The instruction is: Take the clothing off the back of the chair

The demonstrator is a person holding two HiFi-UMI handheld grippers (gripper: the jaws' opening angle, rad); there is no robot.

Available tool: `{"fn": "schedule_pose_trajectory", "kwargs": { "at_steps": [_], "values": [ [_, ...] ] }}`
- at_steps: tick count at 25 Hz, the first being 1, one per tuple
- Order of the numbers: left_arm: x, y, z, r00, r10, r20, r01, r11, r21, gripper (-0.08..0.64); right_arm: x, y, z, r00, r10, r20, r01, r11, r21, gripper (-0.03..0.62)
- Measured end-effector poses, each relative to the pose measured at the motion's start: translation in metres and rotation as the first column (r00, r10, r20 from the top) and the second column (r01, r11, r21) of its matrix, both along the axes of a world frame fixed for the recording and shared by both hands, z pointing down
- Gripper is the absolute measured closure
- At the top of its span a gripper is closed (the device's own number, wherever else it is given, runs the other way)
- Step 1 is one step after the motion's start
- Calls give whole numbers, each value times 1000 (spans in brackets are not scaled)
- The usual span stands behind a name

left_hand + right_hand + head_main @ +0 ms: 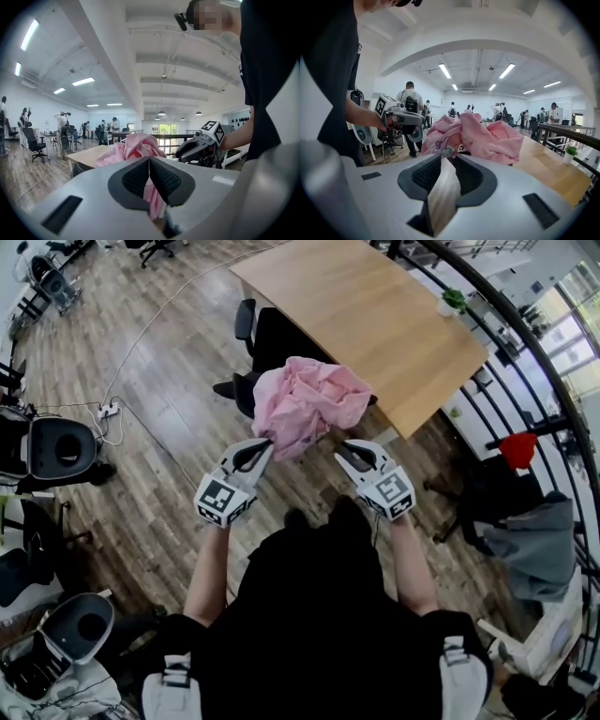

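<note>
A bunched pink garment [305, 404] hangs in the air over a black chair [272, 343] that stands at the wooden table [375, 315]. My left gripper [267, 442] is shut on the garment's lower left edge; in the left gripper view pink cloth [136, 147] is pinched between the closed pads [161, 178] and hangs below them. My right gripper [342, 448] sits at the garment's lower right. In the right gripper view its jaws stand slightly apart, floor showing through the gap, and the pink garment [483, 136] with a cartoon print lies just past the tips.
A black office chair [56, 451] and a power strip with cable [108, 411] are on the wooden floor at left. A curved railing [525, 343] runs along the right. A grey garment [534, 540] drapes a chair at right. Several people stand far off [410, 101].
</note>
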State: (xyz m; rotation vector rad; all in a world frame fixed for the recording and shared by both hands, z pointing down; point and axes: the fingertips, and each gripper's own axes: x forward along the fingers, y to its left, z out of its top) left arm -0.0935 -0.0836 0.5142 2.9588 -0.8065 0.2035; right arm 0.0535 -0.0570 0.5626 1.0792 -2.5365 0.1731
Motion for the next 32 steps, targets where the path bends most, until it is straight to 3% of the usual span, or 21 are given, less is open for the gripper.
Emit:
{"fn": "schedule_pose_trajectory", "kwargs": {
  "at_steps": [7, 10, 14, 16, 21, 26, 32],
  "values": [
    [-1, -8, -4, 1000, -10, 3, 10, 1000, 19, 544, 10, -11, -7, 1000, -1, -1, 1, 1000, 16, 373],
    [-3, -17, 2, 999, -39, 31, 38, 999, 18, 442, 17, -25, -8, 1000, -7, -9, 7, 999, 46, 254],
    [2, -28, 3, 998, -57, 32, 57, 998, 5, 356, 37, -49, -16, 999, 26, -41, -22, 994, 103, 157],
    [6, -33, 3, 999, -47, 11, 47, 999, -24, 267, 44, -61, -20, 998, 30, -49, -24, 991, 128, 121],
    [11, -51, 5, 995, -94, 35, 94, 995, -21, 224, 55, -87, -25, 1000, 22, 1, -22, 993, 116, 92],
    [15, -63, 8, 992, -123, 26, 124, 992, -38, 210, 57, -104, -30, 995, -42, 86, 31, 992, 121, 77],
    [20, -74, 16, 990, -130, 45, 133, 990, -56, 207, 40, -115, -20, 991, -114, 72, 110, 992, 60, 75]
  ]
}}
